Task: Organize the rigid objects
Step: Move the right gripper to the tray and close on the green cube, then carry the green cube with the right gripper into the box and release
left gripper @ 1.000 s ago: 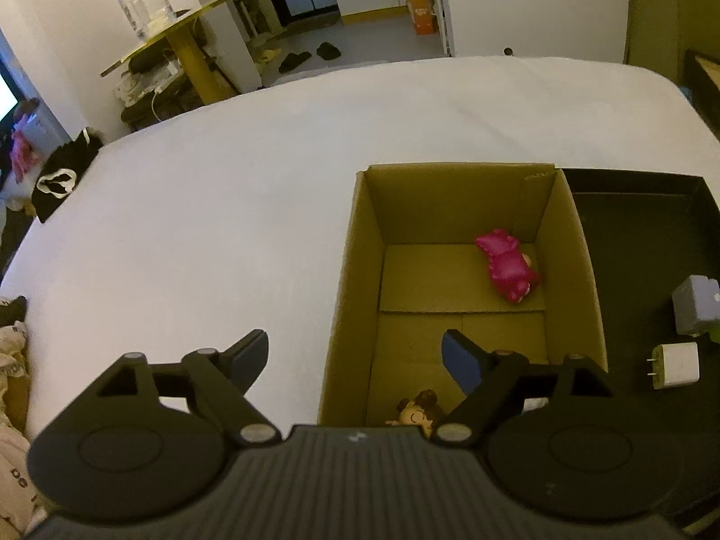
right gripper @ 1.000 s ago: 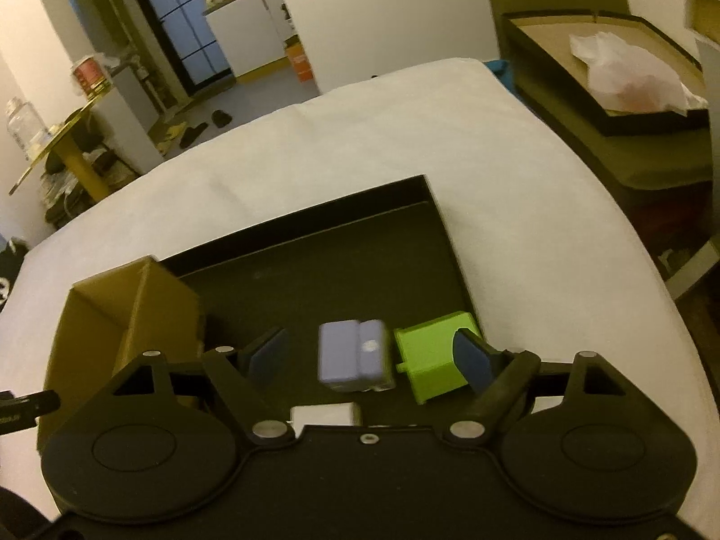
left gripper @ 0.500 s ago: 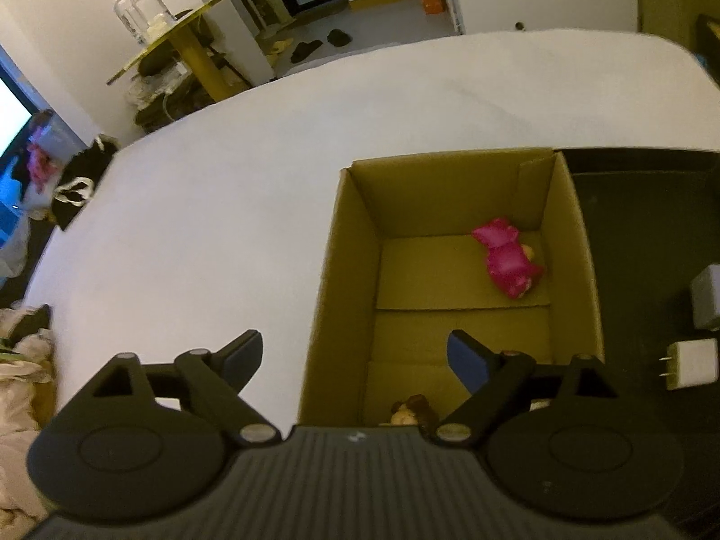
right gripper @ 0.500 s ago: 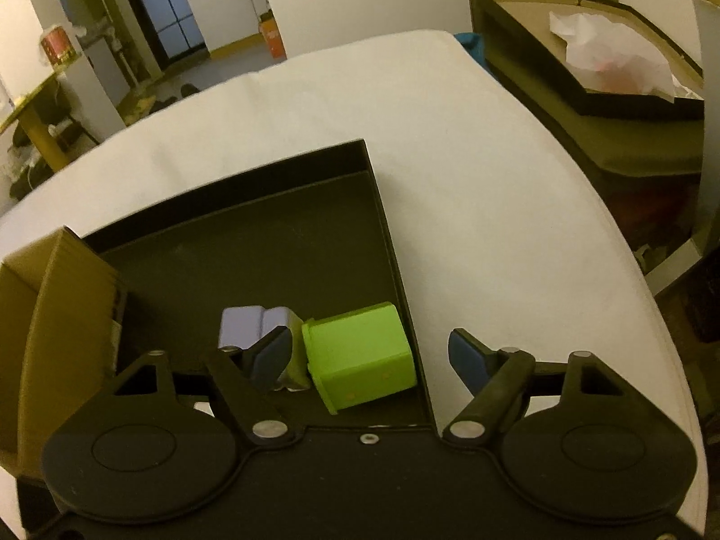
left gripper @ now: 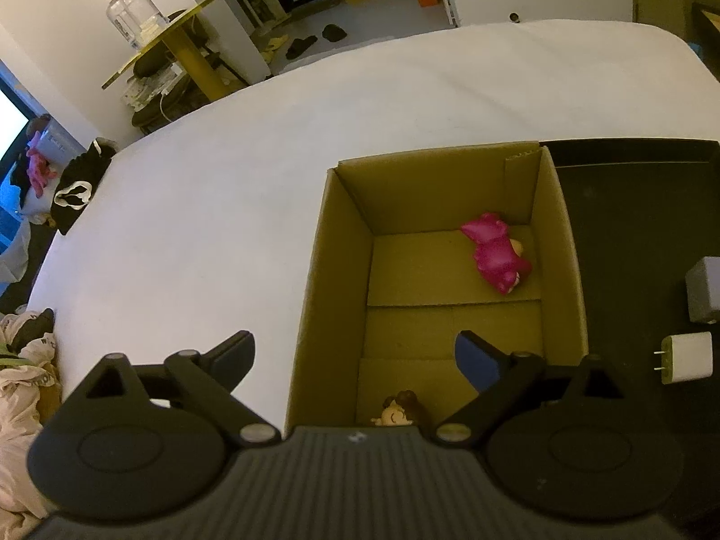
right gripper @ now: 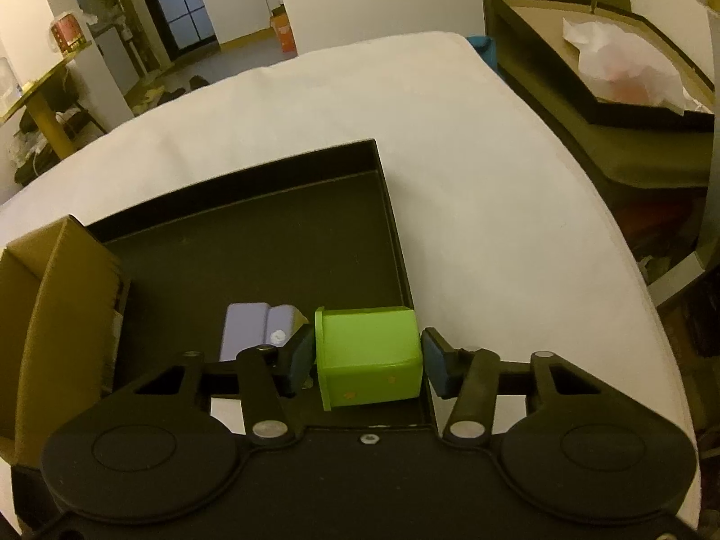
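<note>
My left gripper (left gripper: 355, 351) hangs spread wide and empty over the near wall of the cardboard box (left gripper: 335, 265), likely parked there while the other hand works. In the box: one pink toy (left gripper: 495, 254) at the far right, one small doll head (left gripper: 400, 409) at the near edge. In the black tray (right gripper: 252, 243) beside it: one white plug adapter (left gripper: 688, 357), one lavender block (right gripper: 256, 326), one green block (right gripper: 369, 355). My right gripper (right gripper: 366, 357) has narrowed around the green block, both pads (right gripper: 300, 355) at its sides; firm contact I cannot confirm. The block sits in the tray's near right corner, presumably bound for the box.
</note>
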A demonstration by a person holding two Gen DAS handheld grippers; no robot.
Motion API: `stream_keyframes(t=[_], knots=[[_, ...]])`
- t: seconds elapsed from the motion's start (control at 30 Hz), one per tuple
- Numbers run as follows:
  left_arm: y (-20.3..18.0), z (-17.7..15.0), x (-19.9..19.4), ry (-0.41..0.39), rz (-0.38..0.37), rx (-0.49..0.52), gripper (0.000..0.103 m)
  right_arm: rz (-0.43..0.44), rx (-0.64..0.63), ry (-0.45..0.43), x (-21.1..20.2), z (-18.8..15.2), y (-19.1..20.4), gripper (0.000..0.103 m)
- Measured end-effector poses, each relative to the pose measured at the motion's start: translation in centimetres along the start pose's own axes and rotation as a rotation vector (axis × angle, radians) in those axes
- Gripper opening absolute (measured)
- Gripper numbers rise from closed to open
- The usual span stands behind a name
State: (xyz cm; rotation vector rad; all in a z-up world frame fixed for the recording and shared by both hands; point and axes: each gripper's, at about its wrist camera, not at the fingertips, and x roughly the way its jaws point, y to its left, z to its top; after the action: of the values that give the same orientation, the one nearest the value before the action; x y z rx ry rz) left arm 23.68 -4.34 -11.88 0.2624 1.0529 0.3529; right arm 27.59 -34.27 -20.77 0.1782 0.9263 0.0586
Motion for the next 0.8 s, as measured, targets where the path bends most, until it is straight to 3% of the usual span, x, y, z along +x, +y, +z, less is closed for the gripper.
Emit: stream_keyframes(t=[0.8], knots=[[5.1,-0.8,-0.3,-0.030,-0.049,-0.070,0.095,0.005,-0.038,-0.099,-4.5,2.0,4.7,0.050]])
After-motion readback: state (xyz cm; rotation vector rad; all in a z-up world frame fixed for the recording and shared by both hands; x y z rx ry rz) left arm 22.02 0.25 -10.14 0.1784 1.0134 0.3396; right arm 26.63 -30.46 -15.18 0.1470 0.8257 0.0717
